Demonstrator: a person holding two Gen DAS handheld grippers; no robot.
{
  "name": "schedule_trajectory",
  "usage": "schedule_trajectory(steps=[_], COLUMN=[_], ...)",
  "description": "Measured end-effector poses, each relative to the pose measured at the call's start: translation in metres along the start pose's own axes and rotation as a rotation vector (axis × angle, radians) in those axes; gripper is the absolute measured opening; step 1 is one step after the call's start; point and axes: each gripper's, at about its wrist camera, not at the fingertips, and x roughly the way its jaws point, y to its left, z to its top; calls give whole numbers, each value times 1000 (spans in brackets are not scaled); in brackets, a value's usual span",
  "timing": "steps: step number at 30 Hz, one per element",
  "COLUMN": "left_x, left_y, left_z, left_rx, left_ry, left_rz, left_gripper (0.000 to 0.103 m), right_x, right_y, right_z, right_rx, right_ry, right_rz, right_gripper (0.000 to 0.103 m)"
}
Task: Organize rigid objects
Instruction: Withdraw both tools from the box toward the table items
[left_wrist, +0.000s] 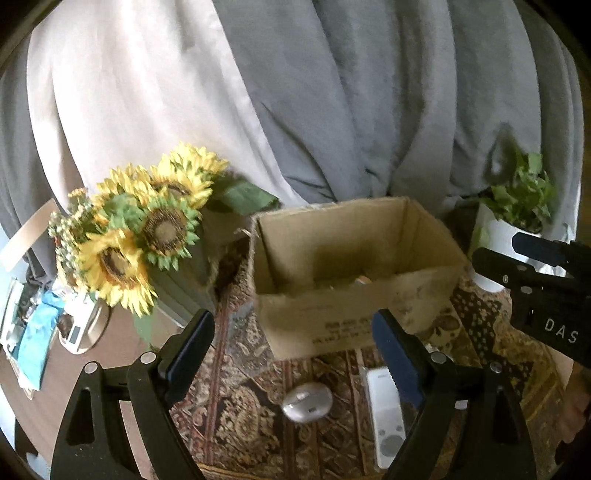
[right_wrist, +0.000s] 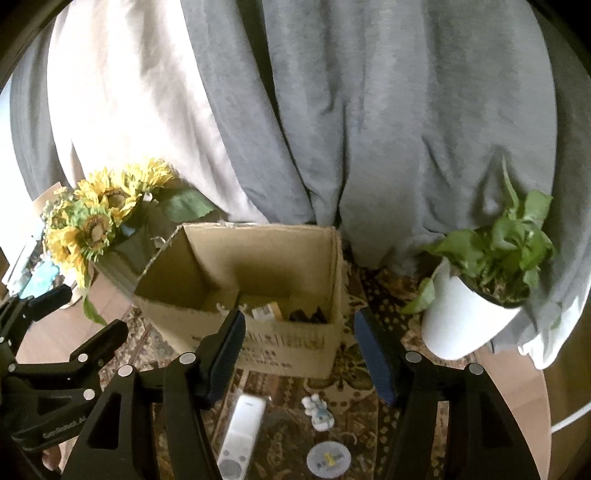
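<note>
Both your left gripper (left_wrist: 293, 341) and right gripper (right_wrist: 299, 341) stand open, holding nothing. The mouse (left_wrist: 306, 401), remote (right_wrist: 242, 430), figurine (right_wrist: 318, 411) and round disc (right_wrist: 328, 459) lie on the patterned cloth (left_wrist: 236, 417) before the box (right_wrist: 258, 258). Risk: reaching carelessly could knock the white plant pot (right_wrist: 458, 325) or the sunflowers (left_wrist: 140, 229) beside the box.

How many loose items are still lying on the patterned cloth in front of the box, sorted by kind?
White remote control: 1
Silver computer mouse: 1
Small white figurine: 1
Round disc with a label: 1
Total: 4

The cardboard box already holds some items, too hidden to count.
</note>
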Motion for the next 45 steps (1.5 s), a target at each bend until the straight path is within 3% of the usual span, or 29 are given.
schedule_trajectory(steps=[20,36,45], left_x=[5,31,56], left_y=[-41,-64,-67], left_z=[-54,-82,-96], left_rx=[30,50,7], left_ry=[109,203,288], left_rz=[-91,-106,-122], left_gripper=[88,87,84], right_x=[-23,-3,19], right_y=[-26,-41,-44], right_z=[-72,-111,-133], right_rx=[50,107,114], right_ry=[34,169,272], right_rz=[-50,-64,-66], right_gripper=[65,65,65])
